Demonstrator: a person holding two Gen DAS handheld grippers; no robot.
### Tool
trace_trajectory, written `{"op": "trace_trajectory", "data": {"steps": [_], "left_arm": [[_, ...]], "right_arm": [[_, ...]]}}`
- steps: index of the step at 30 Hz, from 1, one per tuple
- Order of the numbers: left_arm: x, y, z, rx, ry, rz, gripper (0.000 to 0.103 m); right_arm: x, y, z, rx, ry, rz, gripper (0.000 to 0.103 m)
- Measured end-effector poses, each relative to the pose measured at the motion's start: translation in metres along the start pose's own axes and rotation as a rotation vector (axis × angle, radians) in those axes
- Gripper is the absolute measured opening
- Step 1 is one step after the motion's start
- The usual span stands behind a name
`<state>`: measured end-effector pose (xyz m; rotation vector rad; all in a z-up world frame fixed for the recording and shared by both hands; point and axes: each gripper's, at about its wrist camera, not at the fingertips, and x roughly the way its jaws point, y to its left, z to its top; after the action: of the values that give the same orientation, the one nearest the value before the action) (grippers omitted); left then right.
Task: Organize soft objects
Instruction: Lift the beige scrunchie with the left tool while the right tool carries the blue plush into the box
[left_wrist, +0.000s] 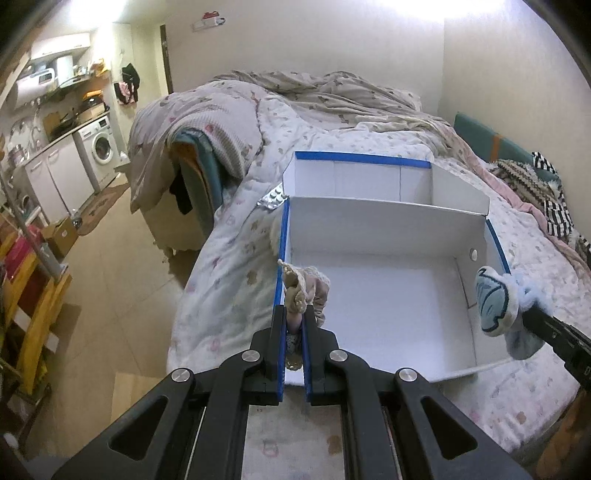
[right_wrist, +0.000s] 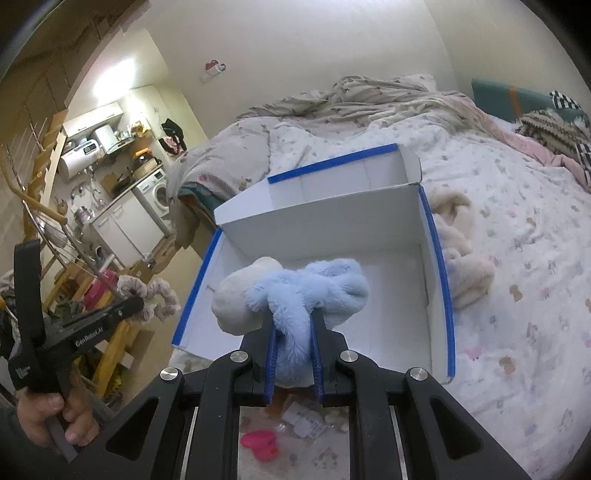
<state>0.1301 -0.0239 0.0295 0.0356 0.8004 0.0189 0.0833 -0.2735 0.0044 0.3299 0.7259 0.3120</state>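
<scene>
A white box with blue-taped edges (left_wrist: 388, 295) lies open on the bed, its inside bare; it also shows in the right wrist view (right_wrist: 436, 258). My left gripper (left_wrist: 295, 314) is shut on a beige-pink frilly scrunchie (left_wrist: 299, 288) and holds it over the box's left wall. In the right wrist view that scrunchie (right_wrist: 155, 295) hangs at the left. My right gripper (right_wrist: 293, 325) is shut on a fluffy light blue plush toy (right_wrist: 306, 288) above the box's near end. In the left wrist view the toy (left_wrist: 495, 302) hangs over the box's right wall.
A cream fluffy cloth (right_wrist: 461, 251) lies on the bed right of the box. A pill blister (left_wrist: 273, 197) lies by the box's far left corner. A pink object (right_wrist: 258, 445) and a wrapper (right_wrist: 306, 421) lie below my right gripper. Rumpled quilts (left_wrist: 295, 96) fill the far bed.
</scene>
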Motion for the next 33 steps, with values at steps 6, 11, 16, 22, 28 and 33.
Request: {"op": "trace_trajectory", "data": {"steps": [6, 11, 16, 22, 28, 33], "left_arm": [[0.020, -0.014, 0.018, 0.028, 0.005, -0.003, 0.007], [0.042, -0.030, 0.027, 0.060, 0.012, -0.010, 0.007], [0.066, -0.041, 0.024, 0.086, 0.029, -0.007, 0.007], [0.098, -0.041, 0.014, 0.076, 0.083, -0.018, 0.007], [0.128, -0.046, 0.006, 0.070, 0.161, -0.049, 0.007], [0.141, -0.051, 0.001, 0.100, 0.177, -0.052, 0.007]], "right_arm": [[0.016, -0.005, 0.012, -0.005, 0.008, -0.012, 0.018], [0.034, -0.012, 0.022, -0.012, 0.028, -0.033, 0.018], [0.052, -0.020, 0.030, -0.010, 0.051, -0.051, 0.018], [0.071, -0.024, 0.030, 0.002, 0.093, -0.061, 0.018], [0.092, -0.021, 0.024, -0.011, 0.159, -0.077, 0.018], [0.113, -0.021, 0.013, -0.026, 0.255, -0.110, 0.018]]}}
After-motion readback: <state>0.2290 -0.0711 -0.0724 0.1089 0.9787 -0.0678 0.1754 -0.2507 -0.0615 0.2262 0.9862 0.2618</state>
